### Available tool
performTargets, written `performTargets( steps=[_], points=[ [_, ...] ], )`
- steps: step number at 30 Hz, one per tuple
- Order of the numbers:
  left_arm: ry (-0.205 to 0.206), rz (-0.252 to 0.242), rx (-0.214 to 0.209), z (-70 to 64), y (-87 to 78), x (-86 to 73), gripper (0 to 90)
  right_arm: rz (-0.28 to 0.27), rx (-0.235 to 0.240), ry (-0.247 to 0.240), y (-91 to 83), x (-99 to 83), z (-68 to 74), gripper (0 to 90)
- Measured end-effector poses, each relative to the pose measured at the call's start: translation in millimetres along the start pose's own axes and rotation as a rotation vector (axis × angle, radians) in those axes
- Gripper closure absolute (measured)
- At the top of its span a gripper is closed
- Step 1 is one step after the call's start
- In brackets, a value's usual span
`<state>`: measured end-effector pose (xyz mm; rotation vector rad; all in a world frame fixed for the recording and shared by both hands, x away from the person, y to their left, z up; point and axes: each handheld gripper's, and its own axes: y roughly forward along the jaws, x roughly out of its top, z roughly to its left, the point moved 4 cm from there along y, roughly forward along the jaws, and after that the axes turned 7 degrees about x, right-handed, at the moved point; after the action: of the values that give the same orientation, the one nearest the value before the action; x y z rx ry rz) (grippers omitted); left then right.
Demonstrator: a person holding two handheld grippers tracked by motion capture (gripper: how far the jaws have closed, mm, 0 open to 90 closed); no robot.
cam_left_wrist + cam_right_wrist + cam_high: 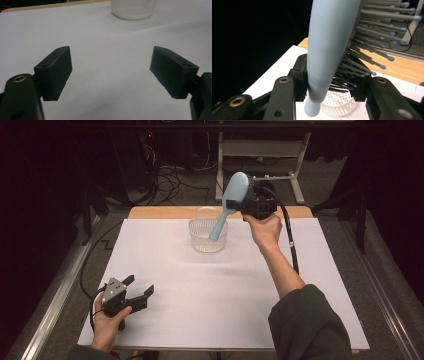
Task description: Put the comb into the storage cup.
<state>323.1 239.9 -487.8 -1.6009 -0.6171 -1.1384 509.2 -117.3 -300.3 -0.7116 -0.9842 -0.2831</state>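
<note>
White sheeting is covering the table (200, 290), the largest thing here, and most of it is lying bare. Toward its far edge a clear ribbed plastic basket (207, 236) is standing upright, well apart from the near corner where the left hand is resting.

Next in size, a pale blue hairbrush (231, 200) is being held above that basket, tilted, with its handle end pointing down over the basket's opening and its head rising up and away. Whether the handle tip is already inside the rim or only hanging over it, I cannot tell from the high view. In the right gripper view the handle end is hanging just above the basket's perforated floor.

Smaller again, the right gripper (248, 202) is pinching the hairbrush at the lower part of its head, one jaw on the smooth back and the other pressing into the bristles. The left gripper (139, 289) is sitting idle near the front left of the table, its jaws spread wide with nothing between them.

Judging by this, the pick-up looks done and the brush is being carried to the basket; lowering it in and letting go is what appears to be left.
</note>
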Motion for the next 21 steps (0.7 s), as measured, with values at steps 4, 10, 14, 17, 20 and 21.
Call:
performTargets(
  steps=[4,10,14,17,20,21],
  points=[
    [-0.001,0.001,-0.004,-0.2,0.2,0.0,18.9,-0.003,-0.008,0.003,4.7,5.2,1.4,57.9],
    [-0.001,0.002,-0.003,0.1,0.0,-0.1,18.9,-0.006,-0.027,-0.004,10.8,12.2,1.5,57.9],
    [-0.001,0.001,-0.004,-0.2,0.0,0.1,18.9,-0.006,-0.033,-0.003,15.5,13.4,0.7,57.9],
    [-0.001,0.001,-0.004,0.0,0.0,0.1,18.9,-0.007,-0.037,0.000,19.2,13.3,0.2,57.9],
    [-0.001,0.001,-0.006,-0.2,-0.2,0.1,18.9,-0.010,-0.041,0.000,21.6,13.9,-0.3,57.9],
    [-0.001,0.001,-0.006,-0.2,-0.2,0.0,18.9,-0.012,-0.041,0.001,22.2,14.3,-0.4,57.9]
  ],
)
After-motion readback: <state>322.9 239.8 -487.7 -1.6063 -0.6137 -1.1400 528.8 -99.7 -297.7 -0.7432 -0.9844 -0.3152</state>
